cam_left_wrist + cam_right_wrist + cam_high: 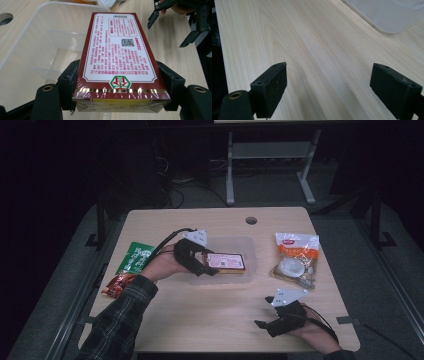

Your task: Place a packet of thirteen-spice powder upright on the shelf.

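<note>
A dark red flat box [226, 262] with a white printed label [119, 47] lies over the front of a clear plastic tray [235, 243]. My left gripper [206, 265] is shut on the near end of the box [121, 90], one jaw on each long side. In the left gripper view the tray [40, 37] lies under and to the left of the box. My right gripper [264, 321] stands open near the table's front right, low over bare wood. In its own view the right gripper [328, 87] holds nothing, and a tray corner [392, 15] shows at the top right.
A white and orange snack bag [296, 259] lies right of the tray. A green packet [135, 257] and a red wrapper [116, 285] lie at the table's left edge. A cable hole [251, 220] sits at the back. The wooden table [210, 310] has bare room in front.
</note>
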